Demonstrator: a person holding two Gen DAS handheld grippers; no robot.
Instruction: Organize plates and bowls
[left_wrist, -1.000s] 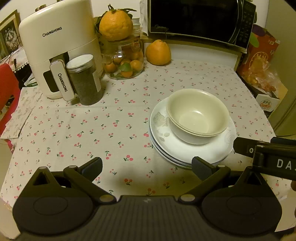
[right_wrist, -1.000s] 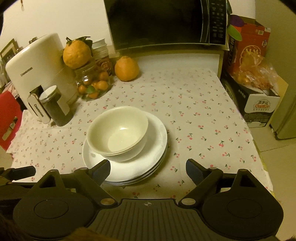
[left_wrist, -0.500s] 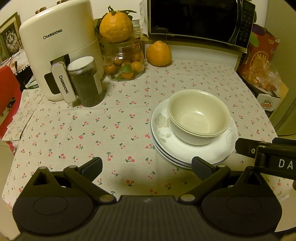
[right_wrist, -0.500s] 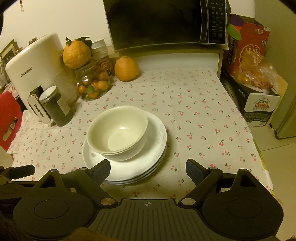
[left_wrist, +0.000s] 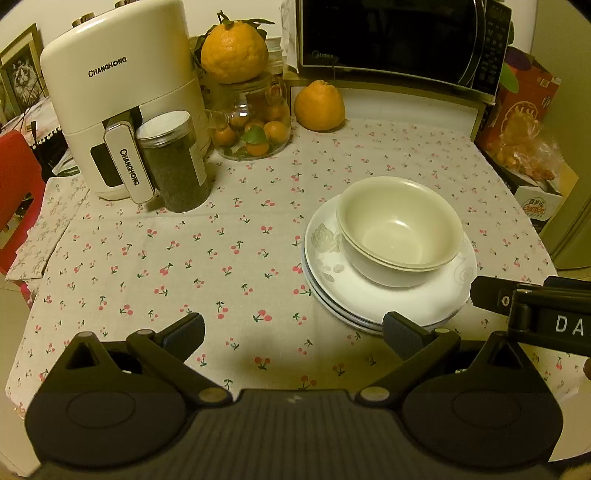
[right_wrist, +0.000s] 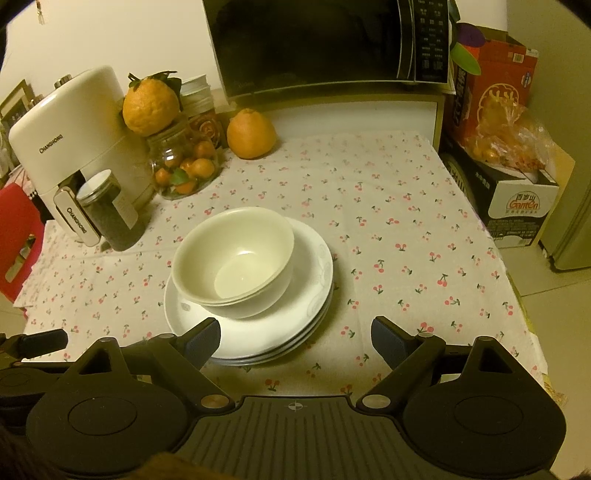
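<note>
Nested cream bowls (left_wrist: 399, 229) (right_wrist: 236, 262) sit on a stack of white plates (left_wrist: 369, 291) (right_wrist: 306, 280) on the cherry-print tablecloth. My left gripper (left_wrist: 293, 332) is open and empty, held above the table's front edge, left of the stack. My right gripper (right_wrist: 295, 341) is open and empty, just in front of the stack; its left fingertip (right_wrist: 203, 338) overlaps the plates' near rim in the view. Part of the right gripper's body shows at the right edge of the left wrist view (left_wrist: 532, 302).
A white air fryer (left_wrist: 114, 96), a dark jar (left_wrist: 173, 162), a glass jar of small oranges (left_wrist: 255, 125) topped by a large orange, a loose orange (left_wrist: 319, 105) and a microwave (left_wrist: 399, 37) line the back. Boxes (right_wrist: 513, 184) stand off the right edge. A red chair (left_wrist: 14, 192) is at left.
Both views show the scene slightly lower and nearer, a small shift of the grippers. The bowls and plates have not moved. Both grippers stay open.
</note>
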